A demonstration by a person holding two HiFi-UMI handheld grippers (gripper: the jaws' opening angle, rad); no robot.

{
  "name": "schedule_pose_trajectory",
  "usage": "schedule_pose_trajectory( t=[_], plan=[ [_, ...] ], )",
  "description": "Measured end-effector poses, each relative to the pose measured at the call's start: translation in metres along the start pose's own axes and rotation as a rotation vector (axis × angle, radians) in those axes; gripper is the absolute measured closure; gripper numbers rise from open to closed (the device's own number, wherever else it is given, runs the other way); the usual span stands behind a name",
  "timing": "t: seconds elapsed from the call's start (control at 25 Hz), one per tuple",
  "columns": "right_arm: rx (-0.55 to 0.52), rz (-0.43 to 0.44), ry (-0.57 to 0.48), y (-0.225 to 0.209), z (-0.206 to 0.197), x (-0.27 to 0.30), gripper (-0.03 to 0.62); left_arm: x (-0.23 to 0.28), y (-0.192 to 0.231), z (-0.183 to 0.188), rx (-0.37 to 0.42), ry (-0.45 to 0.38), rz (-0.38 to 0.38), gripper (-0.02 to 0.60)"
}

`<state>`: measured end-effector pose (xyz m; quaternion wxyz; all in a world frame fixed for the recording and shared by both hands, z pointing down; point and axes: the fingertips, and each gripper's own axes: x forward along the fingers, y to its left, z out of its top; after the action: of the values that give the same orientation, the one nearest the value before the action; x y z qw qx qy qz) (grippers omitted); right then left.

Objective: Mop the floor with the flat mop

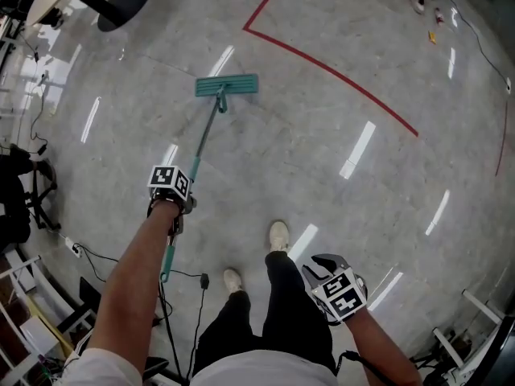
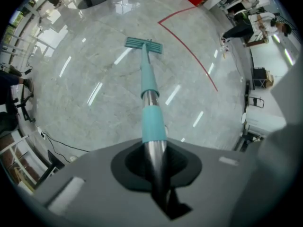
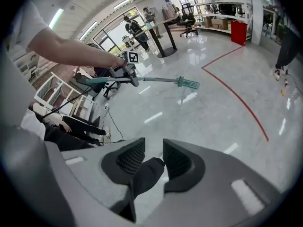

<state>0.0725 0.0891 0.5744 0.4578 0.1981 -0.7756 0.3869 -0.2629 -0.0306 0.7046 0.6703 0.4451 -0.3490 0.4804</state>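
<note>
The flat mop (image 1: 227, 85) has a teal rectangular head and a teal-and-silver pole.

Left claw (image 2: 155, 167) clamping mop handle (image 2: 147, 82), right claw (image 3: 154, 149) parted, seemingly empty

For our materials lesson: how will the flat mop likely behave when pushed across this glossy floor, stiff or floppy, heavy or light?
The flat mop probably feels light: the left gripper alone holds it. Its metal pole runs straight, so likely stiff. On the shiny floor its thin head should glide easily.
</note>
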Motion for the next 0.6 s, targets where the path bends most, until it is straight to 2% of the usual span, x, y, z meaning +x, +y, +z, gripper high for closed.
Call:
schedule_pose_trajectory(
  t=[0.36,0.6],
  plan=[
    [0.045,-0.021,-0.004,-0.021,-0.003,-0.01,0.473,-0.018,-0.005,0.061,0.006,-0.03,0.041,0.538],
    [0.038,-0.03,0.001,-0.025,-0.008,-0.012,0.473,-0.019,-0.018,0.092,-0.009,-0.053,0.035,0.538]
  ],
)
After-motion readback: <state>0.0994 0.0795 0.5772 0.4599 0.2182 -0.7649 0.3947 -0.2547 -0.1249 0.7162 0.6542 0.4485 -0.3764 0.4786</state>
